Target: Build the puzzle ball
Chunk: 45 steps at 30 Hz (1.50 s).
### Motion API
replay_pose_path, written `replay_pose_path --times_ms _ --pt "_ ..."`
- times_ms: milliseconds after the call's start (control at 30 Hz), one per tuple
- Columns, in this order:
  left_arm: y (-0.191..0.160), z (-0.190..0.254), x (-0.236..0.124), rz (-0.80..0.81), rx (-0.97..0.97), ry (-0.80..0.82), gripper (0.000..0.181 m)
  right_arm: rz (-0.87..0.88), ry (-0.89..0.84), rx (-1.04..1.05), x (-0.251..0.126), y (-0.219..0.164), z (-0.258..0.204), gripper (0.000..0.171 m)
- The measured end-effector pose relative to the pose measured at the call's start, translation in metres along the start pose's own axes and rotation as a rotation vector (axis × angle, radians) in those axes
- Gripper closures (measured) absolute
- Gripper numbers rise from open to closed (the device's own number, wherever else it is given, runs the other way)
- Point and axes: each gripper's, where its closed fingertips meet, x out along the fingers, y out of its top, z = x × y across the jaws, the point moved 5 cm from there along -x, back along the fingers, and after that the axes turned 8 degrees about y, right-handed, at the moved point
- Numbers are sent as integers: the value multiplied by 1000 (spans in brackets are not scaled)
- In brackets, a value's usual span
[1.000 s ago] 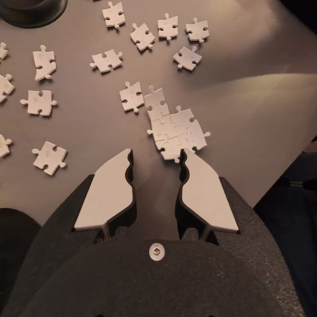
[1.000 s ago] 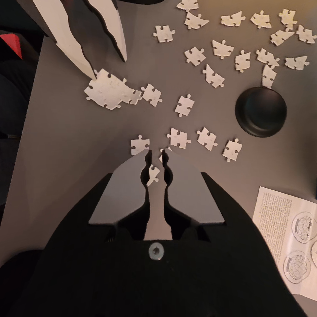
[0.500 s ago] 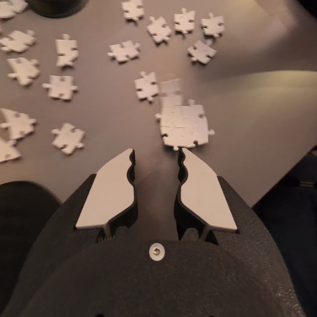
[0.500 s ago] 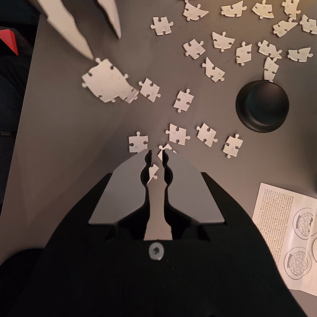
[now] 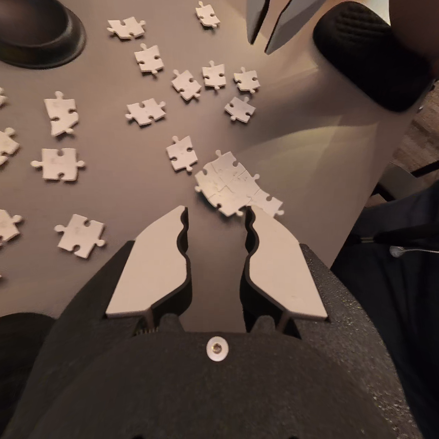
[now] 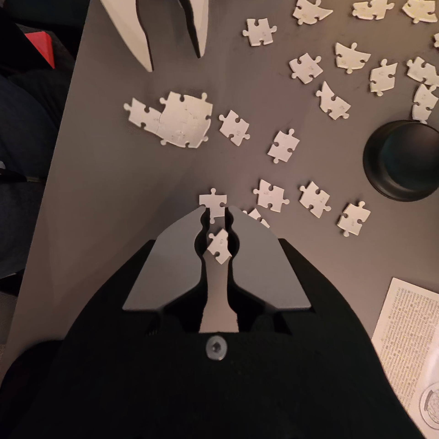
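Observation:
A joined patch of several white puzzle pieces lies near the table edge; it also shows in the right wrist view. My left gripper is open and empty, its right fingertip at the patch's near edge. In the right wrist view the left gripper hangs apart from the patch. My right gripper is shut on a single white puzzle piece held between its fingers. It hovers over a loose piece on the table. The right gripper's tips show at the top of the left wrist view.
Many loose white pieces are scattered over the grey table. A black round stand sits at the right, also seen in the left wrist view. An instruction sheet lies nearby. A person's dark clothing is beyond the table edge. My hands' fingertips stand some 15 cm from each other.
The joined patch has turned on the table. My left gripper drew back from it and stays open. My right gripper shifted slightly left, its piece still between the fingers.

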Motion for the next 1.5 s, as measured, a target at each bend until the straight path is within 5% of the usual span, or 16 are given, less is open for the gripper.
replay_pose_path --times_ms 200,500,1500 --pt "1 11 -2 -9 -43 -1 132 -7 -8 -2 -1 -1 -1 158" --pt "-12 27 13 -79 -36 243 108 -18 -14 -9 0 -1 -1 158" --pt "-15 -4 17 -86 -54 338 122 -32 -3 -7 2 -4 0 158"
